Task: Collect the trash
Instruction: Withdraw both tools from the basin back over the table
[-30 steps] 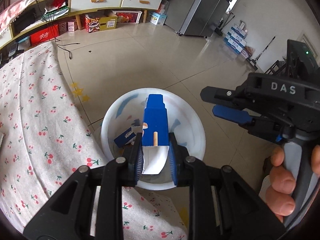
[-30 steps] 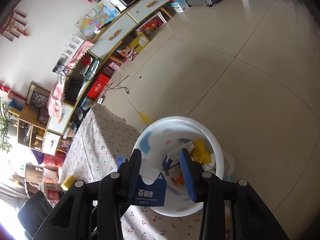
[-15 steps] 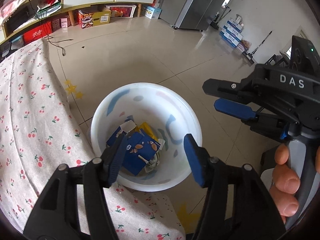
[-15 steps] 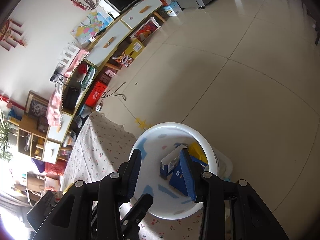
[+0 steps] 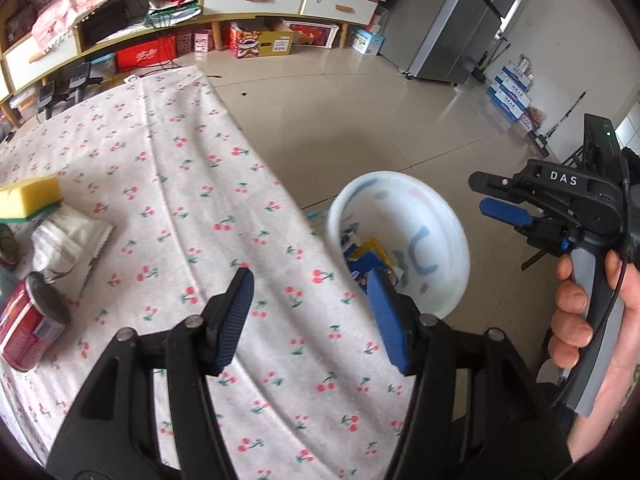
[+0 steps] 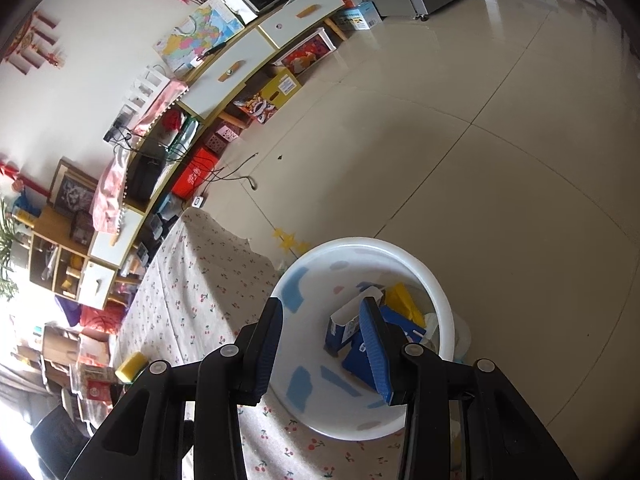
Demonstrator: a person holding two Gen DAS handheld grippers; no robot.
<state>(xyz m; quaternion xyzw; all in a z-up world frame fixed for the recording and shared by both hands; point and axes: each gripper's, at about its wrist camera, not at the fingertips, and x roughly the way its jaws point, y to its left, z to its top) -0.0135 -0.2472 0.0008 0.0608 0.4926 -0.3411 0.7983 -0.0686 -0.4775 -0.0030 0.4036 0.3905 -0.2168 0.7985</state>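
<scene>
At the far left of the cherry-print tablecloth (image 5: 192,184) the remaining litter sits bunched together: a yellow sponge (image 5: 30,198), a crumpled white wrapper (image 5: 66,242) just below it, and a red can (image 5: 30,326) lying on its side — all near the table's inner edge, well apart from the bin. The left gripper (image 5: 308,312) hangs over bare cloth with its jaws spread and nothing between them, seemingly free to go for that litter. Further right, the white bin (image 5: 448,216) stands on the floor right against the table's edge, probably so trash can be dropped straight in; blue cartons (image 6: 360,340) and a yellow scrap (image 6: 404,300) already lie inside. The right gripper (image 6: 326,340), gripped by a hand (image 5: 592,320), waits above the bin — part-open, holding nothing.
</scene>
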